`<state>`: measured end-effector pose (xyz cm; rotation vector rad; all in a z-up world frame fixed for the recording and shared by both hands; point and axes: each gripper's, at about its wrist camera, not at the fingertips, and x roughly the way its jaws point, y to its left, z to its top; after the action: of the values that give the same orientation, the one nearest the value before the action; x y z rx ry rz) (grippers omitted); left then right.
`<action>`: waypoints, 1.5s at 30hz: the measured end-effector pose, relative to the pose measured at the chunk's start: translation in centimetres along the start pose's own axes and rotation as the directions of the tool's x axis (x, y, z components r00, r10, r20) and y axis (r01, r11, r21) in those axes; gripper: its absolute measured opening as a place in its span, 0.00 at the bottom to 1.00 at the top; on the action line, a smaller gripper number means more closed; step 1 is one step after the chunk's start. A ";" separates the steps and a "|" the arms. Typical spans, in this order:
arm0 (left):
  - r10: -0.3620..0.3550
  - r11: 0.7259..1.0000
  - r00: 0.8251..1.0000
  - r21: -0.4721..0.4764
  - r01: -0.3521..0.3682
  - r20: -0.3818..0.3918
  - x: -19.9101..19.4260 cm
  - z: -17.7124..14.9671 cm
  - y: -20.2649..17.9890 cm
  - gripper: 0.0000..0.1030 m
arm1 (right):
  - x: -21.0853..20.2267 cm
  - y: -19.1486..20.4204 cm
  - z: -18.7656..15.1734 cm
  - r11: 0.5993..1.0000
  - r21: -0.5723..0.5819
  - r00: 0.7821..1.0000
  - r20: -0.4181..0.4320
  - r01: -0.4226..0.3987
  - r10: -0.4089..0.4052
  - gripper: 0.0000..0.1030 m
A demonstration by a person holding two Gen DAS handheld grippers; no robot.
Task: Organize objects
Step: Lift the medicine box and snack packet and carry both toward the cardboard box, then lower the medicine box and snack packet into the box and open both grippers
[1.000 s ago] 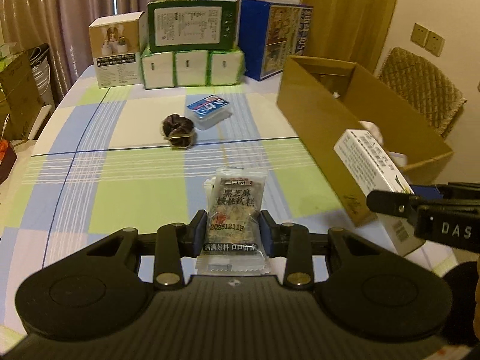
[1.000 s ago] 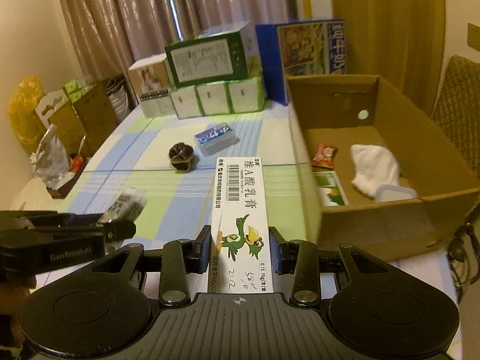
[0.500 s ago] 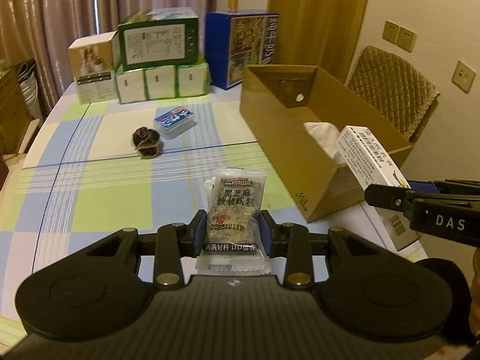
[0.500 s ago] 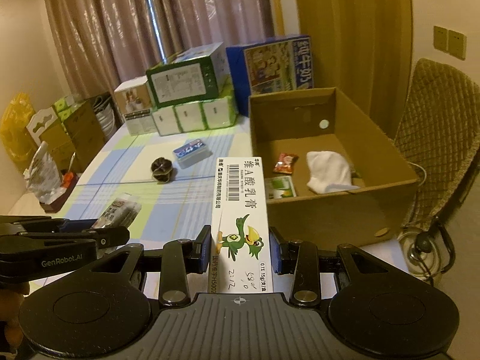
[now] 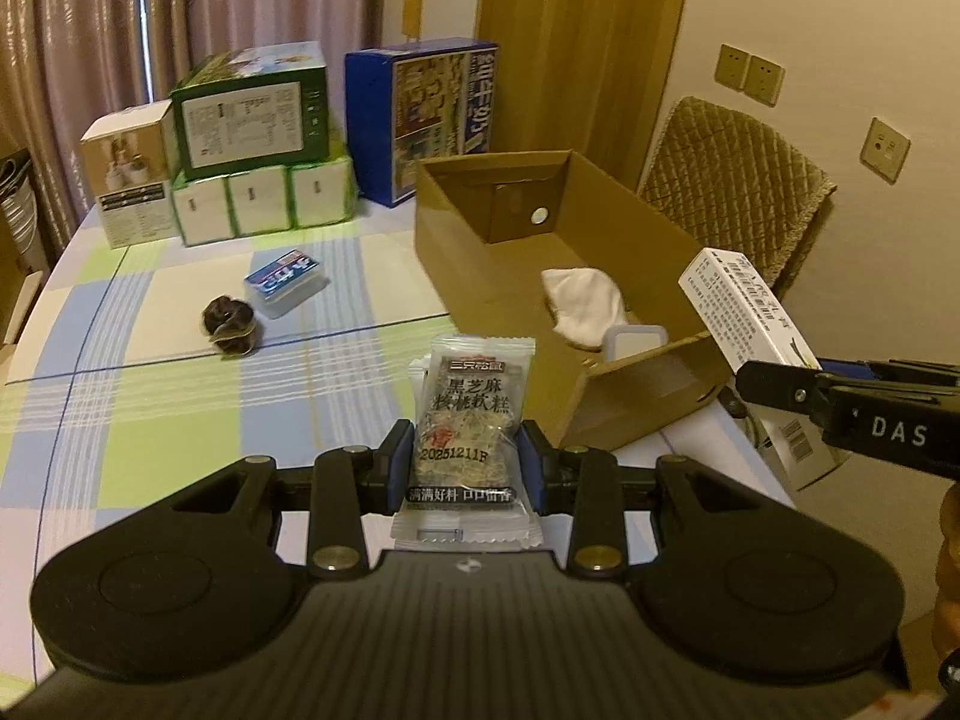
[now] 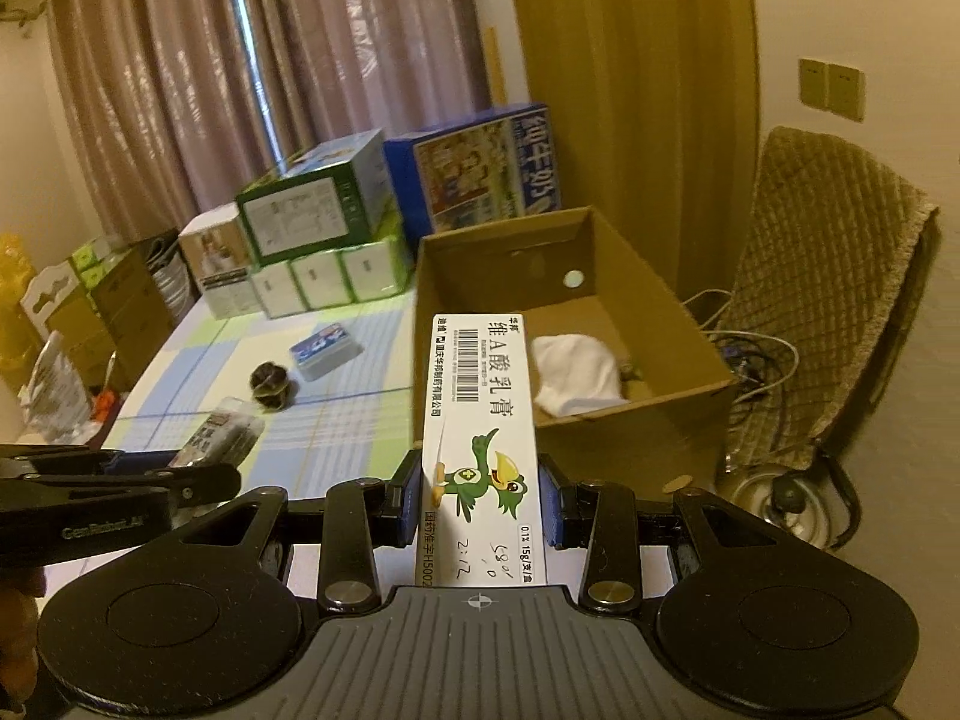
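A clear snack packet [image 5: 468, 420] with black printing is clamped upright between the blue pads of the left gripper [image 5: 467, 462], and it is held above the near part of the checked tablecloth [image 5: 150, 408]. Over on the right, a long white ointment carton [image 6: 480, 450] with a green bird on it is pinched at its lower half by the right gripper [image 6: 480, 501], its far end pointing toward the open cardboard box [image 6: 660, 300]. In the left wrist view that same carton [image 5: 744, 312] is seen raised just beside the box's near right corner [image 5: 648, 378].

Inside the box a crumpled white cloth [image 5: 585, 306] is seen lying on the floor, and a small white-lidded container [image 5: 633, 341] is tucked against the near wall. Whether anything else lies in there cannot be told.

Out on the cloth, a dark round bundle [image 5: 231, 324] is found beside a small blue-topped clear case [image 5: 287, 282], the two near each other but apart. At the table's far edge a stack of green and white cartons [image 5: 252, 144] is lined up next to a blue milk box [image 5: 426, 114]. A quilted chair [image 5: 738, 180] is seen behind the box.
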<state>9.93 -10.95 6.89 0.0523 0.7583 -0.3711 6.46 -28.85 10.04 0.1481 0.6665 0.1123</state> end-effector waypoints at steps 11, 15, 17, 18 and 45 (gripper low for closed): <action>-0.028 0.999 1.000 0.023 0.028 0.007 0.7 1.1 -2.0 0.31 | -0.6 -2.3 0.6 0.999 0.028 0.999 0.017 0.028 -0.029 0.34; -0.031 0.999 0.999 0.026 0.031 0.005 1.0 1.3 -2.3 0.30 | -0.6 -2.7 0.7 0.999 0.035 0.999 0.018 0.032 -0.033 0.34; -0.033 0.999 0.999 0.028 0.033 0.005 1.1 1.4 -2.4 0.30 | -0.6 -2.9 0.8 0.999 0.036 0.999 0.018 0.033 -0.034 0.34; -0.033 0.999 0.999 0.030 0.033 0.004 1.2 1.4 -2.5 0.31 | -0.6 -2.9 0.8 0.999 0.036 0.999 0.018 0.034 -0.034 0.34; -0.073 0.993 0.997 0.094 0.074 -0.008 8.0 7.3 -5.4 0.31 | 4.2 -6.8 6.1 0.999 -0.005 0.998 0.023 0.054 -0.054 0.34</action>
<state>18.26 -19.82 7.22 0.1142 0.7484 -0.4772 13.87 -35.52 11.05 0.1263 0.6465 0.0607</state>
